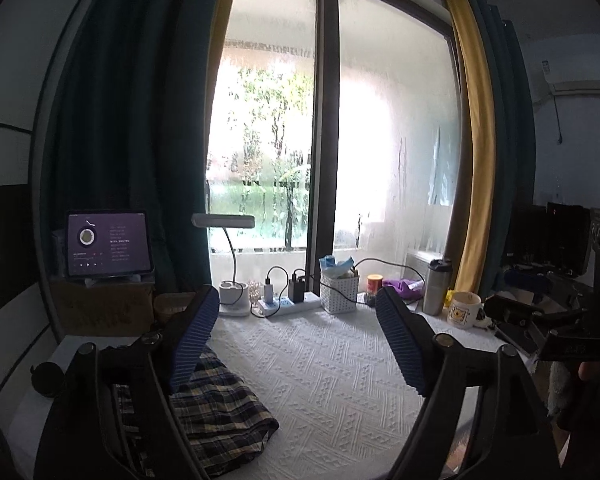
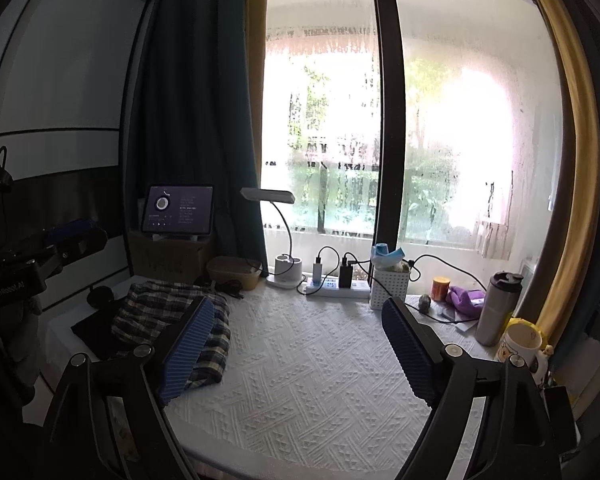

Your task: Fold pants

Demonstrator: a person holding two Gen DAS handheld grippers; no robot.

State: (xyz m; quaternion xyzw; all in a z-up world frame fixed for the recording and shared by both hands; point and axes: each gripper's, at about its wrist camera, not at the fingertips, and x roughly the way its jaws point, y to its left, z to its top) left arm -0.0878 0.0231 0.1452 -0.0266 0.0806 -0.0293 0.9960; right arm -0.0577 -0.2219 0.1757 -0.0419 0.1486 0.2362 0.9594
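From the left wrist view, the plaid pants point(image 1: 220, 408) lie as a compact, layered bundle at the left edge of the white textured cover point(image 1: 332, 380), so the folding looks finished or nearly so; at most a tidy-up or putting away seems left. The left gripper point(image 1: 300, 340) has its jaws spread wide with nothing between them, its ribbed blue pads point(image 1: 192, 344) above the cloth, apparently clear of it. The fabric is soft woven check in dark blue, cream and tan, its edges rounded by the folds.

From the right wrist view, the pants point(image 2: 172, 320) sit near the cover's point(image 2: 308, 380) far left corner, beside a dark cloth point(image 2: 90, 330). The right gripper point(image 2: 300, 344) is likewise wide open and empty. The cover shows a raised diamond weave; a steel tumbler point(image 2: 496, 308) and glossy mug point(image 2: 520, 346) stand along its right edge.
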